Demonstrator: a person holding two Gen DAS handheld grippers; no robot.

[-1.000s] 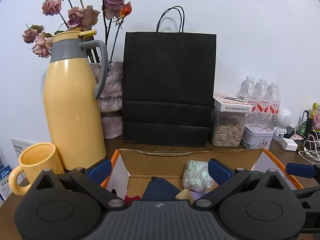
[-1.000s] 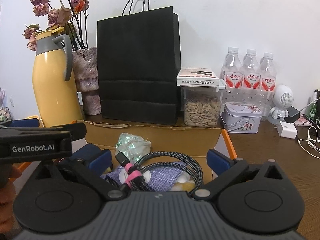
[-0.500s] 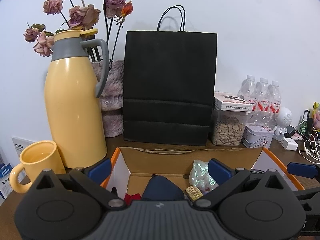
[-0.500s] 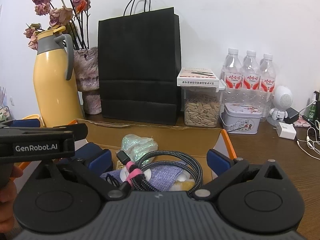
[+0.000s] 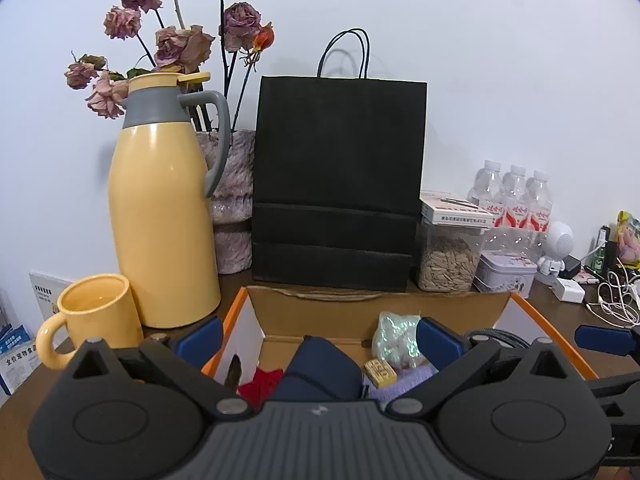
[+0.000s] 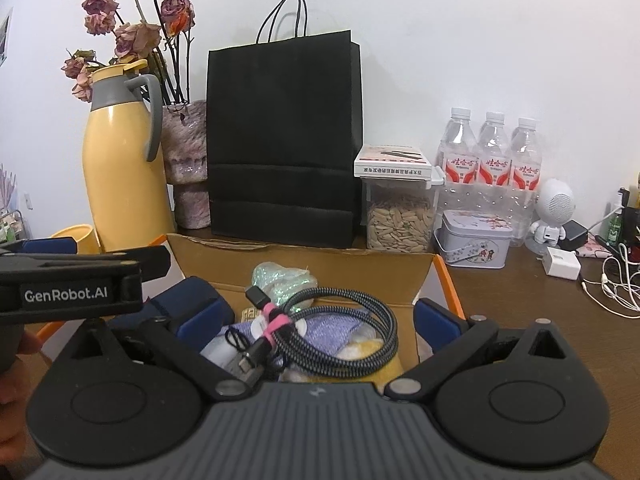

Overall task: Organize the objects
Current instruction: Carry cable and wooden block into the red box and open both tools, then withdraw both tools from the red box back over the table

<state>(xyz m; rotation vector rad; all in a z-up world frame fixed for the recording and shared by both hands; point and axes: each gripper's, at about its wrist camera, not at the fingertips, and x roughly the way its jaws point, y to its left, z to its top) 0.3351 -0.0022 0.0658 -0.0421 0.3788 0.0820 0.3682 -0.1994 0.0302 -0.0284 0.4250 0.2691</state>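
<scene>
Gold block (image 5: pixel 380 372) newly visible vs. earlier.

The cardboard box (image 6: pixel 424 276) has its near part hidden behind both gripper bodies. The coiled cable (image 6: pixel 340 320) covers most of the purple cloth (image 6: pixel 332 330). The flowers (image 5: pixel 176 40) run off the top edge.

A lived-in home or small-office desk against a plain white wall: a brown wooden tabletop (image 6: pixel 520 296) crowded with a yellow thermos jug (image 5: pixel 162 216) and matching mug (image 5: pixel 94 316), dried roses (image 5: pixel 176 44) in a vase, 3 water bottles (image 6: pixel 492 148), a seed jar (image 6: pixel 398 220) and tangled charger cables (image 6: pixel 616 284)
</scene>
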